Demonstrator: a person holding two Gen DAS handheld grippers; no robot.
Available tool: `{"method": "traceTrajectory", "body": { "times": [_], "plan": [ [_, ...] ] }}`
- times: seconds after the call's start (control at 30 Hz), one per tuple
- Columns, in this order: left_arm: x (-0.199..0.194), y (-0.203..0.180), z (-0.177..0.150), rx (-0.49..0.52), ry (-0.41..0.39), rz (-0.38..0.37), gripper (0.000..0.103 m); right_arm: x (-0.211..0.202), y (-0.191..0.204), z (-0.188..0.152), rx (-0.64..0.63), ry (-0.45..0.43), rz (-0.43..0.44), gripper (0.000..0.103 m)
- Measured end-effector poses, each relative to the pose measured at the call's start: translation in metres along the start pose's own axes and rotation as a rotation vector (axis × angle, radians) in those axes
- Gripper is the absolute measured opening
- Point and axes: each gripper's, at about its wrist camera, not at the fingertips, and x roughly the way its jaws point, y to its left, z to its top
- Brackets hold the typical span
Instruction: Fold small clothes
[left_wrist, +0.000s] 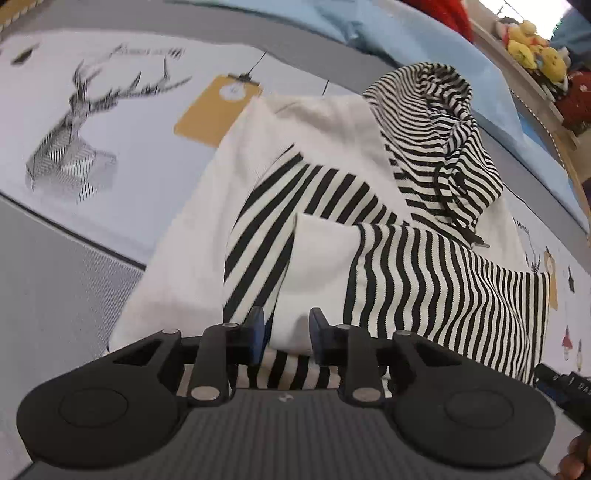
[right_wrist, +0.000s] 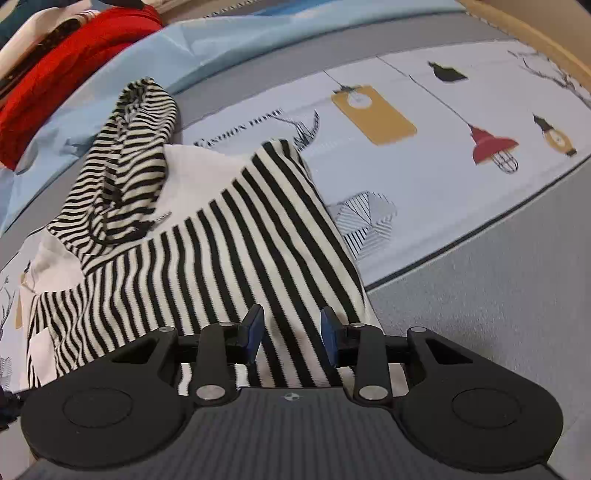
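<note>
Fingers parted on both our left gripper (left_wrist: 286, 334) and right gripper (right_wrist: 291, 334), we hover over the striped hoodie (left_wrist: 332, 206) on the printed mat (left_wrist: 122, 122).

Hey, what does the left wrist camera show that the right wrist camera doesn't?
Only the left wrist view shows the yellow plush toys on a far shelf, the deer print on the mat, and the left tool, open over the garment's hem.

Only the right wrist view shows the red lamp print and the right tool, also open.

Both show the striped hoodie, its hood and the yellow tag print.
</note>
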Motion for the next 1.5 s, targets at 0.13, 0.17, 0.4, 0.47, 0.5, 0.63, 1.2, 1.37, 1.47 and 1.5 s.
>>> {"method": "traceTrajectory", "body": {
  "times": [0.13, 0.17, 0.4, 0.47, 0.5, 0.63, 1.2, 1.37, 1.47, 1.5],
  "plan": [
    [-0.006, -0.006, 0.000, -0.002, -0.025, -0.014, 0.033, -0.008, 0.006, 0.000, -0.035, -0.029, 0.018, 0.035],
    [-0.008, -0.007, 0.000, 0.006, -0.035, -0.009, 0.036, -0.011, 0.007, 0.001, -0.046, -0.041, 0.019, 0.035],
    [-0.022, -0.017, -0.004, 0.046, -0.093, 0.016, 0.045, -0.032, 0.010, 0.000, -0.081, -0.115, 0.007, 0.035],
    [-0.024, -0.019, -0.006, 0.050, -0.101, 0.012, 0.045, -0.036, 0.009, -0.003, -0.083, -0.124, 0.005, 0.035],
    [-0.024, -0.020, -0.007, 0.047, -0.107, 0.005, 0.045, -0.037, 0.008, -0.004, -0.084, -0.126, 0.003, 0.035],
    [-0.034, -0.023, -0.009, 0.032, -0.166, -0.019, 0.058, -0.042, 0.004, -0.010, -0.089, -0.131, -0.001, 0.035],
    [-0.041, -0.044, -0.012, 0.153, -0.311, 0.055, 0.084, -0.041, 0.007, -0.012, -0.109, -0.174, 0.000, 0.035],
    [-0.038, -0.045, -0.011, 0.155, -0.343, 0.069, 0.083, -0.040, 0.007, -0.008, -0.108, -0.195, -0.004, 0.035],
    [-0.036, -0.045, -0.008, 0.146, -0.340, 0.058, 0.083, -0.038, 0.007, -0.007, -0.107, -0.199, 0.002, 0.034],
    [-0.035, -0.044, -0.007, 0.141, -0.335, 0.042, 0.083, -0.038, 0.008, -0.006, -0.108, -0.201, 0.002, 0.034]
  ]
}}
